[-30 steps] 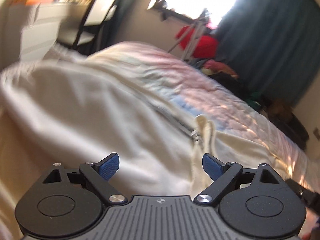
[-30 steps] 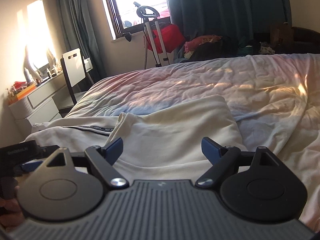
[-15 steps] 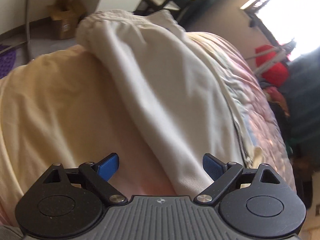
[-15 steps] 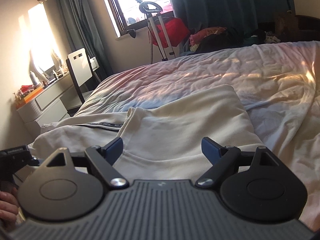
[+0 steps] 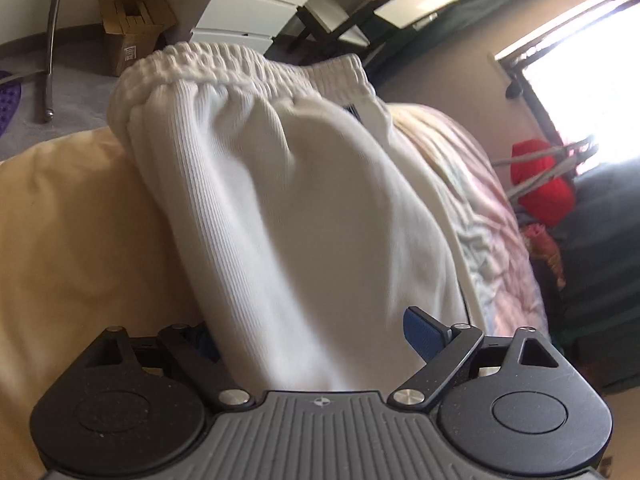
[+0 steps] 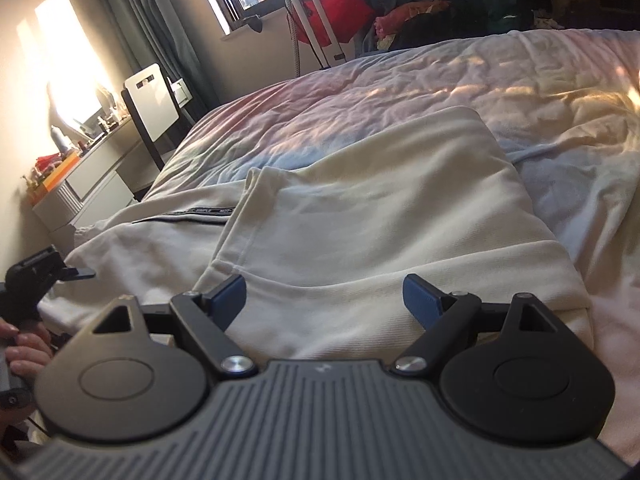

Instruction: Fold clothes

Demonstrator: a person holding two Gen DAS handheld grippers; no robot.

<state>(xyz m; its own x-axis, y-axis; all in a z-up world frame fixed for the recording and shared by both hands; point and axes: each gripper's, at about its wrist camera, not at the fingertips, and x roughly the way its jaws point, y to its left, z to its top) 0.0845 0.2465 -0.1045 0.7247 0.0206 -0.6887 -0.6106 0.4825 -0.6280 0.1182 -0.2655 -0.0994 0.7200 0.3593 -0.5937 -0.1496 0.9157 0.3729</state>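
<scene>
A cream-white zip jacket (image 6: pixel 380 220) lies on the bed (image 6: pixel 400 92), one part folded over its dark zip line (image 6: pixel 200 213). In the left wrist view its ribbed body (image 5: pixel 300 200) fills the middle, with the elastic hem (image 5: pixel 224 64) at the far end. My left gripper (image 5: pixel 310 328) straddles the near edge of the cloth. Its jaws are closing, the cloth hides the left pad, and the right pad (image 5: pixel 420 330) stands free. The right gripper (image 6: pixel 324 296) hovers open just above the folded part, nothing between its fingers. The left gripper (image 6: pixel 76 272) and a hand (image 6: pixel 24 344) show at that view's left edge.
Beside the bed stand a white-backed chair (image 6: pixel 154 106), a drawer desk (image 6: pixel 88 184) with small items, and a cardboard box (image 5: pixel 132 42) on the floor. A red bag (image 6: pixel 340 12) and a clothes pile (image 6: pixel 420 16) sit under the window. Dark curtains hang behind.
The left gripper has rolled and slid along the jacket toward its hem end; the cloth edge now lies between its jaws and covers the left pad. The right gripper has sunk slightly.
</scene>
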